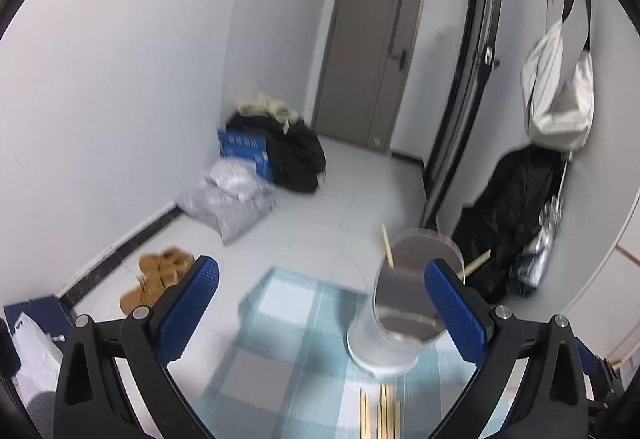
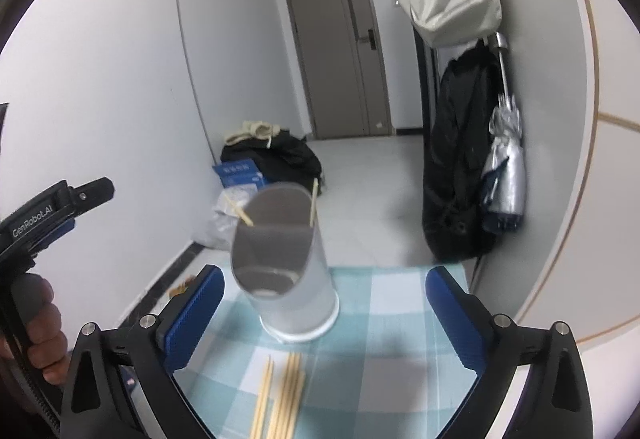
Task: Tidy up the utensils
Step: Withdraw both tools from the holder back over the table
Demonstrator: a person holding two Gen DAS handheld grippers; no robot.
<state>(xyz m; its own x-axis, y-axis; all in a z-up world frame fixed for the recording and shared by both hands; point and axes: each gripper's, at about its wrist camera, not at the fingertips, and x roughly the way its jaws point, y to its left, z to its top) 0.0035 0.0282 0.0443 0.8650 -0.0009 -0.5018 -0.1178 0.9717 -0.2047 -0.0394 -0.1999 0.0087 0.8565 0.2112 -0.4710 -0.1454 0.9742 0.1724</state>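
Ahead, holder [image 2: 286, 263] upright behind chopsticks [image 2: 280, 395] on cloth [image 2: 384, 303]; both tools released, apparently nothing between.

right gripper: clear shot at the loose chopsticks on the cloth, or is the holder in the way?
Probably yes. The right gripper is open and empty, and the chopsticks lie on the cloth between its fingers, nearer the camera than the holder. Nothing lies across them.

A clear holder [image 2: 286, 271] stands on the checked tablecloth [image 2: 384, 323], two chopsticks [image 2: 313, 201] in it (leaning apart). More loose chopsticks [image 2: 280, 395] lie before it, nearer the cameras.
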